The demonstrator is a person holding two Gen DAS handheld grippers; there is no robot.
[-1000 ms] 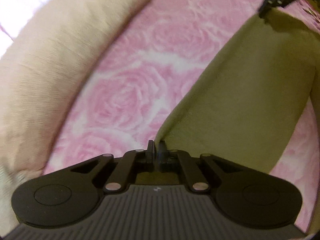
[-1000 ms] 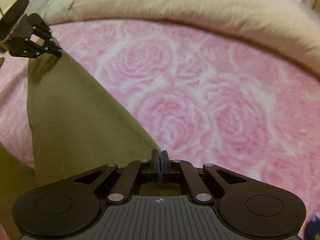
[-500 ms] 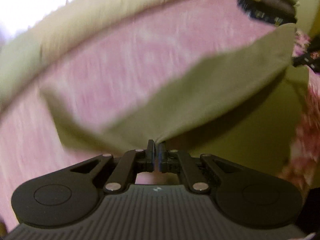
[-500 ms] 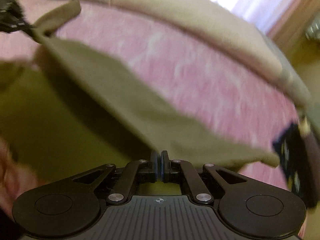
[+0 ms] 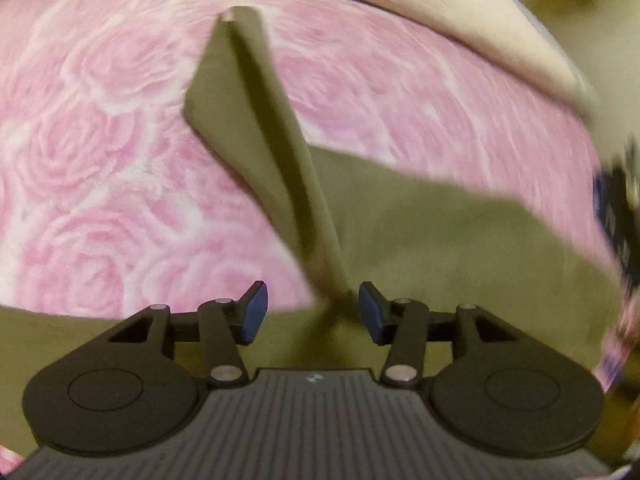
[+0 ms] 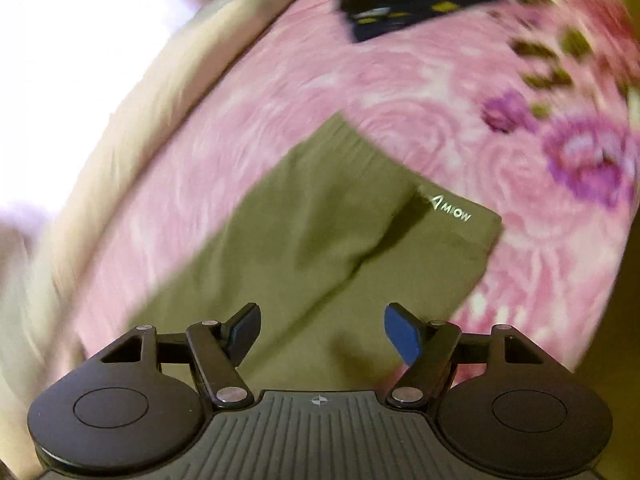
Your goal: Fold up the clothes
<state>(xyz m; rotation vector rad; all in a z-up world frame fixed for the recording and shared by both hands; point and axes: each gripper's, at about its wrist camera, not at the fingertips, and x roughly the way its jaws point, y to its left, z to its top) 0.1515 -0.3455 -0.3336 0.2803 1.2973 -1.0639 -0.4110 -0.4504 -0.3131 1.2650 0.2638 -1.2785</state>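
- The bed [image 5: 100, 128], under a pink rose-print blanket, fills both views and serves as the folding surface: wide, flat and soft enough for cloth to lie spread on it.
- A cream bolster [image 5: 460, 12] curves along the top of the left view and up the left side of the right view [image 6: 132, 128], well beyond the work.
- The garment [image 6: 320, 232], olive green, lies in the centre of the right view, running from the lower edge up to a printed band at centre right. It looks doubled over, with a soft crease down its middle, which I judge to be a fold just laid.
- In the left view the garment [image 5: 440, 248] spreads across the lower right, and one narrow strip [image 5: 248, 120] stands up toward the upper centre, not yet flat. Probably that part needs smoothing next.
- A dark printed cloth [image 6: 420, 0] sits at the top of the right view, apart from the garment.
- The left hand-held gripper [image 5: 312, 312] has its jaws spread wide, blue pads apart. The base of the raised strip sits between them, close by the right pad, but nothing is pinched.
- The right hand-held gripper [image 6: 322, 334] is likewise wide open over the garment and holds nothing, as suits a cloth let go to settle.
- Both views are motion-blurred at the edges.
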